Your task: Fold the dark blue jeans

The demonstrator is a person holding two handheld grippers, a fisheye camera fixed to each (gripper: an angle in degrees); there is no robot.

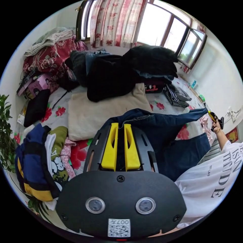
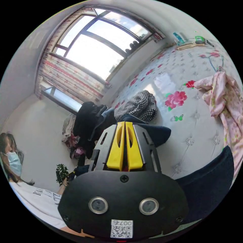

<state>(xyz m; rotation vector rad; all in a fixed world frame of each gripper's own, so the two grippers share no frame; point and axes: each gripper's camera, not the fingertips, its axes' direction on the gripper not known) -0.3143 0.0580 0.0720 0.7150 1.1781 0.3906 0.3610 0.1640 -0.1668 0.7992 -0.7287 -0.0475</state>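
Left gripper view: jeans [image 1: 164,131] hang stretched above the bed [image 1: 106,114], each end pinched by left gripper [image 1: 121,126] and right gripper [image 2: 124,125], fingers closed on denim. Keep the edge taut and level, then lower it flat onto the bed.

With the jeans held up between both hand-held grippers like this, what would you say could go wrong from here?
1. Each hand-held gripper, left and right, pinches only an edge of the jeans, so the heavy fabric might slip free.
2. The hanging part could settle on the pink garment or beige blanket and fold unevenly.
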